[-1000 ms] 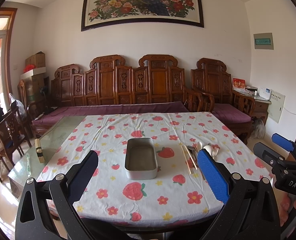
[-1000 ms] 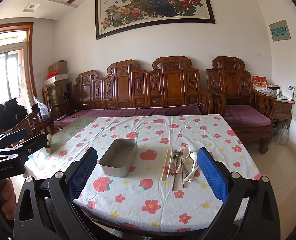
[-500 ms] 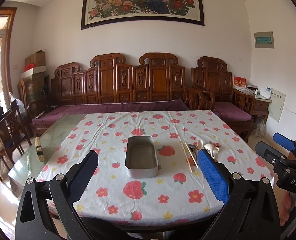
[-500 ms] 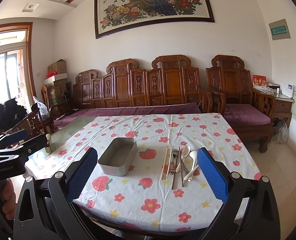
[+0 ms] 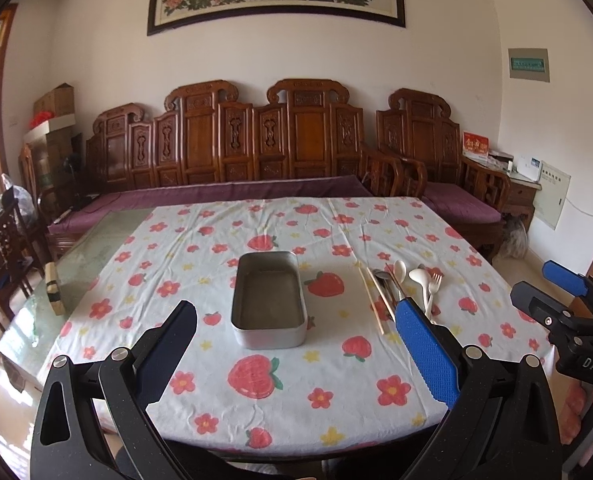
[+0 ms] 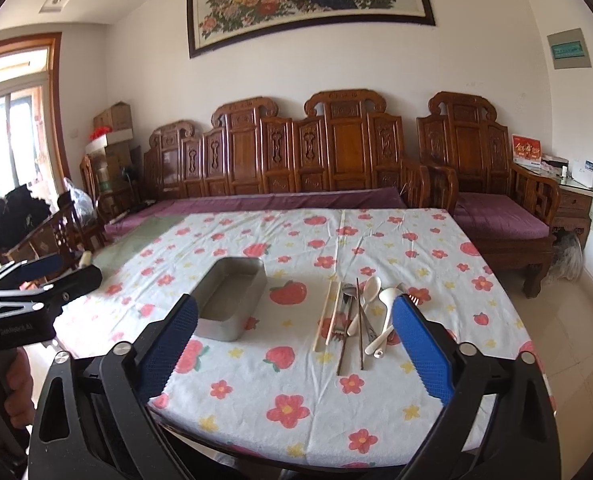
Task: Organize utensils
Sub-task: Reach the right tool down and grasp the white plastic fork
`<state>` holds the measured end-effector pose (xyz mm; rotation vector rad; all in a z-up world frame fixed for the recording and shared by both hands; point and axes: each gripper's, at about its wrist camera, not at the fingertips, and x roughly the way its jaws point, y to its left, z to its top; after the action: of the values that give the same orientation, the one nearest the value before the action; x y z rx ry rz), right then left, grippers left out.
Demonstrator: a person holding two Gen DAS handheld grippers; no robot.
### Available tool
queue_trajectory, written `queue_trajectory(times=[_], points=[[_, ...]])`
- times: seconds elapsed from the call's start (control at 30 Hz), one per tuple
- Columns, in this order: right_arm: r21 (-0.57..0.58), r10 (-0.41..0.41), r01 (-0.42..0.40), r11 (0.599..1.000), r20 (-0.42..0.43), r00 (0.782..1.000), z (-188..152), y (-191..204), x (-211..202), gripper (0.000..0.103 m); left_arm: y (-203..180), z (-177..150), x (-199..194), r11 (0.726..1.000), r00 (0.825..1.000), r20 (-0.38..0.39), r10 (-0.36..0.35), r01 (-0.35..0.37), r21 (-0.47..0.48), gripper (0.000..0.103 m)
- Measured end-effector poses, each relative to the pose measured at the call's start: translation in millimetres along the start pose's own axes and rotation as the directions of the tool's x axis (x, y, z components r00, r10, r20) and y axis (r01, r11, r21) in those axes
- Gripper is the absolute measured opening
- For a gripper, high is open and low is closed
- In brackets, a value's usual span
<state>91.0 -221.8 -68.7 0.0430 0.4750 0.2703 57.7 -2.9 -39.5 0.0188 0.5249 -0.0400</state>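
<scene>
An empty metal tin [image 5: 268, 300] [image 6: 232, 300] stands in the middle of the flowered tablecloth [image 5: 336, 368]. To its right lies a bundle of utensils [image 5: 400, 284] [image 6: 356, 316]: pale and dark chopsticks, white spoons, a metal spoon and a fork. My left gripper [image 5: 294, 312] hovers open over the near table edge, in line with the tin. My right gripper [image 6: 295, 305] points between the tin and the utensils; its jaws are wide and closing, with nothing between the pads. Each gripper shows in the other's view: the right one [image 5: 544, 288], the left one [image 6: 62, 274].
A carved wooden sofa [image 5: 256, 152] with purple cushions runs behind the table. Bare glass tabletop [image 5: 92, 248] shows left of the cloth, with a small roll [image 5: 52, 292] on it. Wooden chairs [image 5: 4, 248] stand at the left. A side cabinet [image 6: 572, 208] is at the right.
Both grippers have come forward and down towards the table. The tin and the utensils now look closer and larger in both views.
</scene>
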Motion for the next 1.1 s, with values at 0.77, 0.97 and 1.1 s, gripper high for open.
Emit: queue_trajectory(times=[0.77,0.97,1.1], points=[[0.009,-0.076,0.083,0.997,-0.291,0.954,-23.0,-115.8,196.0,0.054,-43.3,-12.6,110.2,0.985,0.980,-0.161,-0.118,0.137,0.109,0.097],[0.104,-0.092,0.146,0.984,-0.405,0.910,-42.4,-154.5,255.3,0.045,-55.1,-14.2,128.5,0.981,0.970,-0.209,-0.123,0.151,0.121,0.097],[0.164,-0.067,0.159,0.974,-0.459,0.886,-53.3,-168.8,281.8,0.044,-59.8,-16.5,138.4,0.980,0.965,-0.230,-0.121,0.153,0.126,0.097]])
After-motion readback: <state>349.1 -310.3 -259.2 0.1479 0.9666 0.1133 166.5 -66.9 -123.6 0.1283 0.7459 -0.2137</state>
